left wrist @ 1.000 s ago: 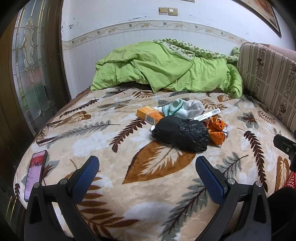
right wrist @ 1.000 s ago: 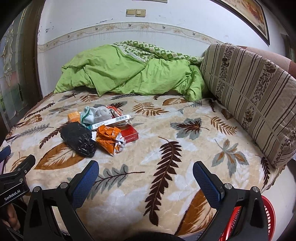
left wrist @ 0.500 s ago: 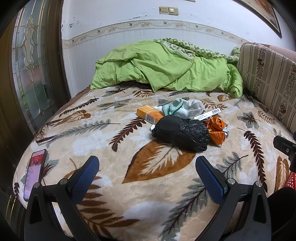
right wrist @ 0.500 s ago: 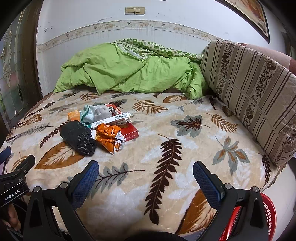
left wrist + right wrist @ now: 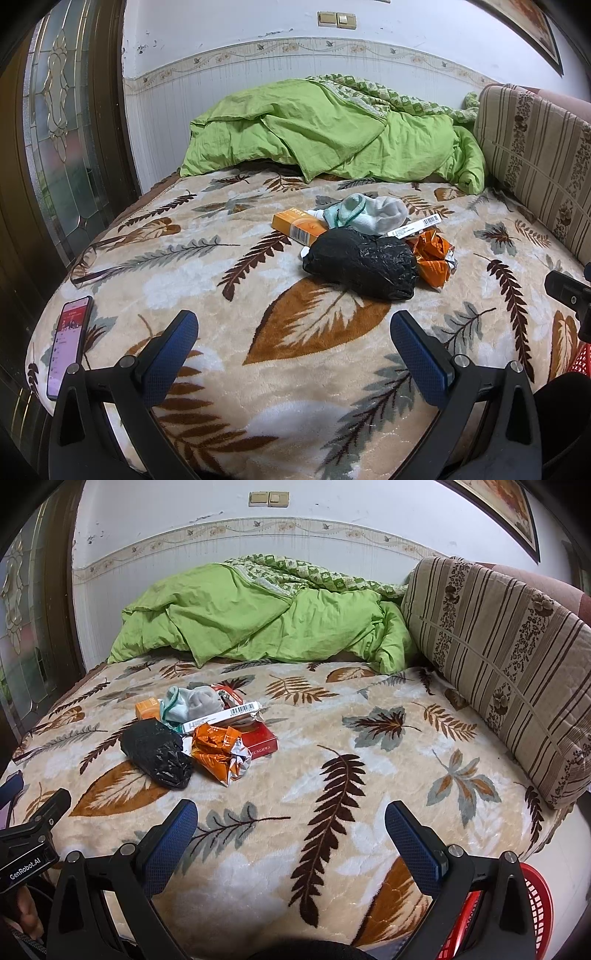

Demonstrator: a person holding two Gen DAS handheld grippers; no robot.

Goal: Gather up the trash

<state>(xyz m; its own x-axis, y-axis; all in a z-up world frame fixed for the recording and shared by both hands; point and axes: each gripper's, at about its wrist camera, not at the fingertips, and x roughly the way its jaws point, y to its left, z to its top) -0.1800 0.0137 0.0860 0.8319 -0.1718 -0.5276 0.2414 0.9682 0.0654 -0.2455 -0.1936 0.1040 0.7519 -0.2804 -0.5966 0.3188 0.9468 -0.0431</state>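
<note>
**Left wrist and right wrist views: both grippers wide apart at the near edge of the bed**

Left wrist view shows the left gripper [image 5: 293, 334] with its two blue fingers spread wide and nothing between them. It hangs over the near edge of the leaf blanket [image 5: 229, 369]. Ahead of it and a bit to its right lies the trash pile — a black plastic bag [image 5: 360, 264] in front, an orange box [image 5: 298, 226] behind it on the left, a crumpled orange wrapper [image 5: 432, 254] touching the bag on the right, and a white sock [image 5: 373, 216] on top at the back. Between the fingers and the bag there is only bare blanket. Far to the gripper's left, right at the bed's edge, lies a phone [image 5: 68, 345].

Right wrist view shows the right gripper [image 5: 290, 821] spread just as wide and holding nothing. The pile sits ahead and to its left, with a red box [image 5: 263, 743] and a long white box [image 5: 221, 716] also in it. Straight ahead and to the right the blanket is bare up to the striped cushion [image 5: 498, 664] along the side. A green quilt [image 5: 258, 620] fills the far end by the wall. Low on the right, past the bed's edge, sits a red basket [image 5: 537, 904].
</note>
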